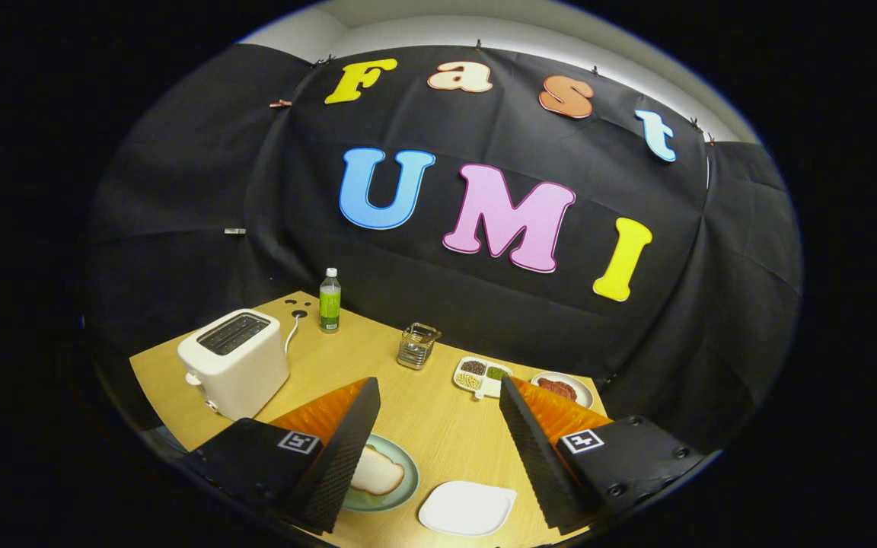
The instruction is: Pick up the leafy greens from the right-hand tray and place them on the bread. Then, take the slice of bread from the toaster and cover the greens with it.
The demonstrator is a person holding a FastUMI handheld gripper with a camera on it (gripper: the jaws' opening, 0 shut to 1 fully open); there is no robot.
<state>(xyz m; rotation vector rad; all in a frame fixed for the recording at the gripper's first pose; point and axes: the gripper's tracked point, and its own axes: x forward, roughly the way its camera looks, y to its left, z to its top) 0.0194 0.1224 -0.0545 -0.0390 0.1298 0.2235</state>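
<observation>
Two fingers of your tongs [438, 426] are spread wide over the bench [423, 396], holding nothing; careful, the bread [376, 472] sits under the left finger and may get clipped.

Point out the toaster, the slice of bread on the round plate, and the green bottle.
toaster [234, 364]: gripper view, on its white front wall.
slice of bread [377, 472]: gripper view, on its pale middle.
green bottle [330, 304]: gripper view, on its green label.
</observation>
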